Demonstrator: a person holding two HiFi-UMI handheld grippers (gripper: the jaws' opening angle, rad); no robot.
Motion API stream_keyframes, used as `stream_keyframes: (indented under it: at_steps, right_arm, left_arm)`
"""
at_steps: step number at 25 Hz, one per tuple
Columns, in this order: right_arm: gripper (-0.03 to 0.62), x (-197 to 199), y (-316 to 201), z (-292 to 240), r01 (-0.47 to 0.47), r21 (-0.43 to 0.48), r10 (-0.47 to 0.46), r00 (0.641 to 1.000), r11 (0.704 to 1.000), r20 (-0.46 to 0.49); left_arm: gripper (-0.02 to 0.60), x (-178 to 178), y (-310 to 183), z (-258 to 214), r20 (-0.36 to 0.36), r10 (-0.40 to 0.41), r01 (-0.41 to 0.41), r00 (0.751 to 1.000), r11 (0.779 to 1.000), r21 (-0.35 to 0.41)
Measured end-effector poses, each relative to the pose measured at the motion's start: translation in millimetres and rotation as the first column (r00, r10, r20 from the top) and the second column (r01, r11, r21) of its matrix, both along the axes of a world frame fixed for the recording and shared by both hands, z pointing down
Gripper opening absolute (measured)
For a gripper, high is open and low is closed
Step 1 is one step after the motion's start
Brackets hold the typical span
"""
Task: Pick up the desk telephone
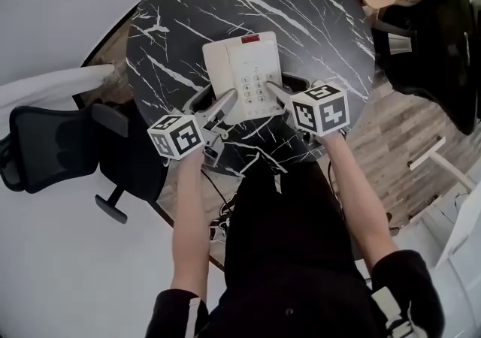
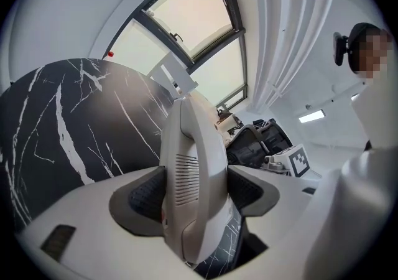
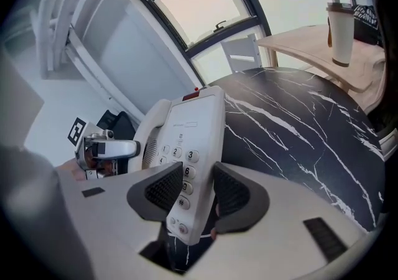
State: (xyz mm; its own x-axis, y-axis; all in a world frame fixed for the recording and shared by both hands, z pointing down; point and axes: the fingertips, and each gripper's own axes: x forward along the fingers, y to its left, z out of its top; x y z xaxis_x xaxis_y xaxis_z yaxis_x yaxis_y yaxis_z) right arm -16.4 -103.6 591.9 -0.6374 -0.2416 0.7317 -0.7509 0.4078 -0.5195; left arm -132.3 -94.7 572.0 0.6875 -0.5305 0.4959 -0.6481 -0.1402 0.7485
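The white desk telephone [image 1: 244, 73] is held clamped from both sides over the near part of the round, black, white-veined tabletop [image 1: 316, 6]. Its handset side is pinched by the left gripper [image 1: 216, 110] and its keypad edge by the right gripper [image 1: 275, 92], with the pads pressed on the casing in both cases. A black office chair [image 1: 52, 149] is seen at the left and wooden flooring [image 1: 387, 122] at the right, while beyond the tabletop a large window [image 3: 205, 5] is framed and a tall cup [image 3: 341, 23] is stood on a light wooden table [image 3: 311, 45].
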Motion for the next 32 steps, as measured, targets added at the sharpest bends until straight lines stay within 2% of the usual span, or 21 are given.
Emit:
stream_keyframes:
  at_steps: [6, 13, 18, 27, 32]
  right_arm:
    - [0.173, 2, 13, -26, -0.016, 0.048, 0.016, 1.000, 0.999, 0.000]
    - [0.173, 2, 25, -62, -0.048, 0.109, 0.047, 0.999, 0.993, 0.010]
    - [0.173, 4, 27, -86, -0.067, 0.158, 0.065, 0.998, 0.985, 0.019]
    - [0.173, 4, 30, -144, -0.107, 0.261, 0.095, 0.994, 0.959, 0.059]
    - [0.173, 3, 22, -176, -0.124, 0.334, 0.104, 0.992, 0.934, 0.076]
  left_arm:
    - [0.324, 2, 14, -26, 0.005, 0.021, -0.021, 1.000, 0.999, 0.036]
    - [0.322, 2, 24, -62, -0.013, 0.034, -0.032, 0.999, 0.994, 0.105]
    - [0.321, 3, 26, -88, 0.000, 0.043, -0.042, 0.999, 0.985, 0.168]
    - [0.318, 1, 26, -148, 0.001, 0.027, -0.026, 1.000, 0.953, 0.302]
    - [0.316, 0, 20, -181, 0.014, 0.025, -0.028, 1.000, 0.926, 0.377]
